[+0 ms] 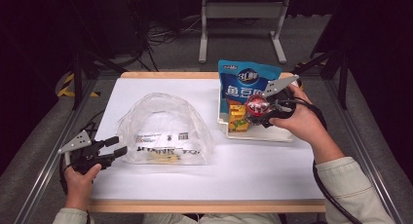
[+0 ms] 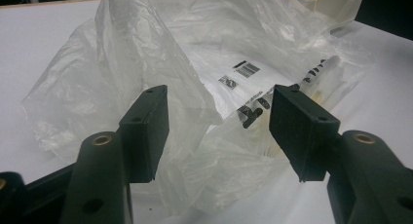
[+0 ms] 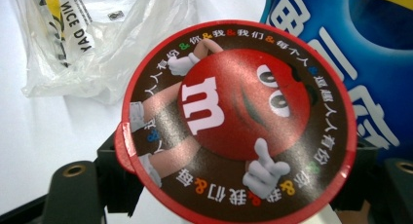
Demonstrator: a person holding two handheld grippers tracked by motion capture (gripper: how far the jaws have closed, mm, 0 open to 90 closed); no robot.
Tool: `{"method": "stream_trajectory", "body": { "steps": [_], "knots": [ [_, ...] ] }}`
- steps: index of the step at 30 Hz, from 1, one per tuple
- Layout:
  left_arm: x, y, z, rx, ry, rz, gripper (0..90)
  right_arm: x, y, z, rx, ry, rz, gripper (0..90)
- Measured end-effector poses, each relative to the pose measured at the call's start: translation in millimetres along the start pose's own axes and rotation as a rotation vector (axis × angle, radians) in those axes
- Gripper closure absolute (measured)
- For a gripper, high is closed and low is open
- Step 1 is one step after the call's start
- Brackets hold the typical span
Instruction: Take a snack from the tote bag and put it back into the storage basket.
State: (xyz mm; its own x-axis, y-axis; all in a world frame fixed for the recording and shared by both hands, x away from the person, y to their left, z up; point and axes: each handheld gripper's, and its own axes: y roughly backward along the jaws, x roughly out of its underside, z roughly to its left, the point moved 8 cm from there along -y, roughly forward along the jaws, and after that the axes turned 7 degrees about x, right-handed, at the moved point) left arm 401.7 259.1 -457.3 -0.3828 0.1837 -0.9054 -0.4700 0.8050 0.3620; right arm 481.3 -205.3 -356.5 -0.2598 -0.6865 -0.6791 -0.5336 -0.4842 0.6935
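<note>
A: Right tongs [image 1: 254,112] first — jaws spread wide around a round candy tub with a red-rimmed lid [image 3: 238,119]. Lid faces the camera in the right gripper view, black jaws flank it low left and low right. Looks like a grip on the tub's sides, though the contact itself is hidden under the lid.

B: Where's that in the high view?

A: Right of centre, over the white tray [image 1: 287,135], just in front of the blue snack bag [image 1: 246,83] and beside the yellow carton [image 1: 237,118].

B: And the target?

A: My guess is the clear plastic bag [image 1: 163,129], centre-left of the high view on the white tabletop [image 1: 253,170]. It lies left of the tub, well apart. Its long side runs across the frame, and the bag bulges upward like a dome.

B: Left tongs?

A: Left tongs [image 1: 117,146], lower left, jaws spread with nothing pinched. In the left gripper view the bag film [image 2: 195,112] sits between and beyond the pads [image 2: 146,131]; can't tell if it touches them.

B: Which hand is nearer the bag?

A: The left, right at the bag's left edge. The right must carry the tub leftward across the frame to reach it.
</note>
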Motion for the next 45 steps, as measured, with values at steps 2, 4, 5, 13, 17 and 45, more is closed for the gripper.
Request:
{"method": "stream_trajectory", "body": {
  "steps": [2, 4, 5, 13, 17, 45],
  "knots": [
    [0.1, 0.0, -0.3, 0.0, 0.003, 0.0, 40.4, 3.5, 0.6, -2.5, -0.001, -0.003, 0.002, 25.6],
    [0.4, 0.3, -0.6, 0.002, 0.005, 0.002, 40.4, 6.9, 1.1, -5.4, 0.003, -0.001, 0.007, 25.6],
    [0.7, 0.5, -0.8, 0.002, 0.008, 0.003, 40.4, 8.4, 1.3, -7.1, 0.007, -0.001, 0.008, 25.6],
    [1.2, 2.8, -0.6, -0.006, 0.005, -0.003, 40.4, 19.3, 2.0, -19.0, 0.023, -0.008, 0.022, 25.6],
    [1.5, 3.2, -0.8, -0.007, 0.003, -0.001, 40.4, 24.8, 2.7, -25.1, 0.032, -0.015, 0.02, 25.6],
    [1.1, 1.0, -0.5, -0.003, 0.007, 0.0, 40.4, 72.0, -16.0, -50.0, 0.068, -0.073, 0.072, 25.6]
  ]
}}
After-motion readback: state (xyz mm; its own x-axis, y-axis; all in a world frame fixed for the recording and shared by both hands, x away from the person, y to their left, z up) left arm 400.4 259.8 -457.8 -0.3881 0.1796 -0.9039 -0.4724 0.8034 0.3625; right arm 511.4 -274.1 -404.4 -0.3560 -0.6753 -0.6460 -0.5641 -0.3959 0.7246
